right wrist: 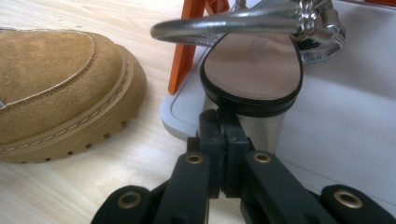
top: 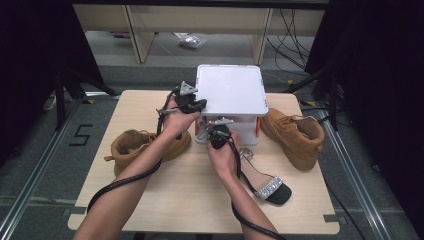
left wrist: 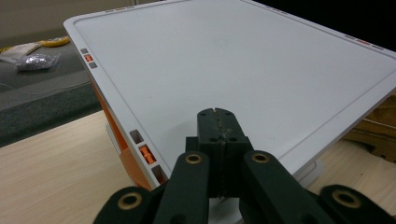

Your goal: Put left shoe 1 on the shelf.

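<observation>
A white box with a flat lid [top: 230, 90] and orange side posts stands at the back middle of the table. My left gripper [top: 200, 104] is shut and empty; its tips [left wrist: 217, 114] rest over the lid [left wrist: 233, 60] near the left front corner. At the box's front, low down, my right gripper [top: 210, 129] is shut with nothing between its jaws. Its tips [right wrist: 219, 116] sit just below the silver heel of a black-soled sandal [right wrist: 254, 65] that lies on the box's white lower tray [right wrist: 345, 121], beside an orange post [right wrist: 184, 56].
A tan boot [top: 127, 145] lies left of the box, its toe [right wrist: 56, 84] close to my right gripper. Another tan boot [top: 292, 135] lies at the right. A second silver-strapped sandal [top: 267, 187] lies on the table at the front right. A wooden table [top: 190, 200] bears it all.
</observation>
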A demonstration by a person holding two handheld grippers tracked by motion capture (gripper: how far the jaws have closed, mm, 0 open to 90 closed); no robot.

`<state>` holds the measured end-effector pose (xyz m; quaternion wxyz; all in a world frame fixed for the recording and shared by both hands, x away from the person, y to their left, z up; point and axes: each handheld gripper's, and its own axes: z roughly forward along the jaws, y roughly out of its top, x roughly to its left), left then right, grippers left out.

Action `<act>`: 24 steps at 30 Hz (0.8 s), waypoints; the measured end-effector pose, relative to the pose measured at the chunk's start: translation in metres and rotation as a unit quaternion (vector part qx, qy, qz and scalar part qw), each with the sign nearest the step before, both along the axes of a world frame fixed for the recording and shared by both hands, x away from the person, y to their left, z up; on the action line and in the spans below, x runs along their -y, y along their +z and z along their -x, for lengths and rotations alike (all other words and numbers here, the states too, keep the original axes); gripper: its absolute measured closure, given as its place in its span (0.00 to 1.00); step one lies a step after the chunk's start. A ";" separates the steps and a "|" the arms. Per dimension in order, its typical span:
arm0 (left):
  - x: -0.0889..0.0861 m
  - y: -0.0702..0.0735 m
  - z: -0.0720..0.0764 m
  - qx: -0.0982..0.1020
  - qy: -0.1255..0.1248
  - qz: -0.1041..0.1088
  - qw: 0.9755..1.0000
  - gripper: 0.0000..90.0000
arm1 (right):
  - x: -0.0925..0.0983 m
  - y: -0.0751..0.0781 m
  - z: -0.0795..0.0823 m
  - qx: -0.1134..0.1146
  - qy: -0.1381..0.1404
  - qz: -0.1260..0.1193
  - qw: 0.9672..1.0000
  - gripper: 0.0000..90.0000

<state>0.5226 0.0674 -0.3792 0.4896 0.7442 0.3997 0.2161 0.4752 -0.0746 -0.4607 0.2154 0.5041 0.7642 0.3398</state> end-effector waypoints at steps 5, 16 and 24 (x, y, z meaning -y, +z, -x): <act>-0.001 0.000 0.000 -0.001 -0.004 -0.004 1.000 1.00 | -0.001 -0.003 -0.002 -0.006 -0.008 -0.005 1.000 1.00; 0.000 0.000 0.000 0.001 -0.002 0.003 1.000 1.00 | -0.003 -0.008 -0.010 0.000 -0.003 0.002 1.000 1.00; 0.000 0.000 0.000 0.000 -0.001 0.005 1.000 1.00 | -0.007 -0.016 -0.011 -0.003 -0.008 -0.001 1.000 1.00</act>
